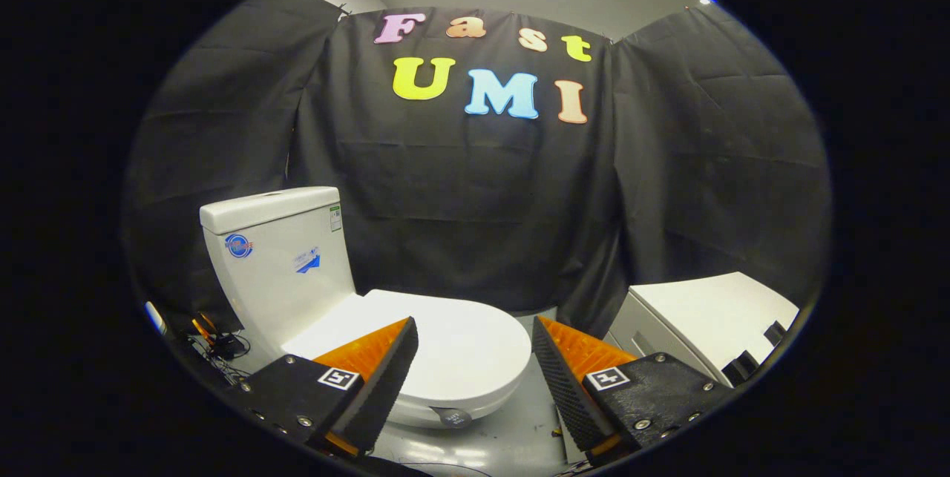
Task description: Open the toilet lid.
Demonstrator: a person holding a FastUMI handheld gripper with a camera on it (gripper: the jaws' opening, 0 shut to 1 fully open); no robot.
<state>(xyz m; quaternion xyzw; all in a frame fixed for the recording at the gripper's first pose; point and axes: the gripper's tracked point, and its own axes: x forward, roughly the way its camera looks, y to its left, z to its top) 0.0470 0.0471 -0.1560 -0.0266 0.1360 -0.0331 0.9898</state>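
Toilet lid (445,343): white, down flat on the bowl, closed. Its rounded front edge lies between the 2 fingers and just beyond their tips; the left finger overlaps the lid's near-left part in view. A small dark round tag (455,418) sits on the bowl's front, under the lid's front edge.

Cistern (278,254): white, upright behind the lid, to the left, with 3 stickers on its faces; the text is too small to tell.

Open room: bare grey floor (512,425) in front of the lid's rim and to its right, running between the fingers. Black cloth wall (460,210) hangs close behind the toilet and wraps both sides.

Right of the toilet, well apart across the floor strip: a white boxy unit (705,314), top closed, contents hidden.

Left of the cistern base: a tangle of dark cables (219,347) on the floor.

Hand-held gripper (475,347): fingers spread wide, holding nothing. Whether the left finger touches the lid I cannot tell.
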